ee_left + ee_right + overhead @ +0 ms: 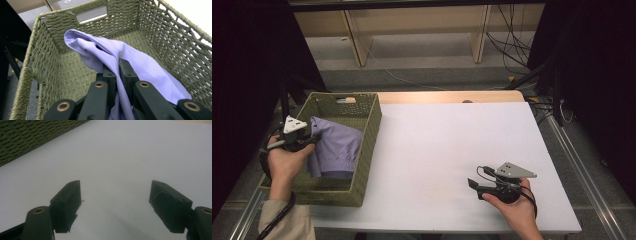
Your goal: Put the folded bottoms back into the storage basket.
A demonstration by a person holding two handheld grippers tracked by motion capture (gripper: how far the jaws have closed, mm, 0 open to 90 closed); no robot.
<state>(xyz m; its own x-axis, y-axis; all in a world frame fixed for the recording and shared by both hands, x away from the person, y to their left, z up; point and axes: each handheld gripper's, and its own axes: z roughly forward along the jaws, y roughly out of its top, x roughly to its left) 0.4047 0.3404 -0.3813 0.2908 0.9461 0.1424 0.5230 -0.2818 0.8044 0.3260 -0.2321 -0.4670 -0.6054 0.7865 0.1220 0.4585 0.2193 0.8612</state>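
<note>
Two grippers, left gripper (117,75) pinching one lilac cloth (140,62), one basket (50,82)

Both tools are black. The left gripper (310,140), at the left of the high view, carries a grey three-cornered plate and trails a thick black cable past a beige sleeve (287,225) at lower left. The right gripper (473,184), lower right, bears the same plate. Brass-coloured rivets dot their blocky jaws.
</note>
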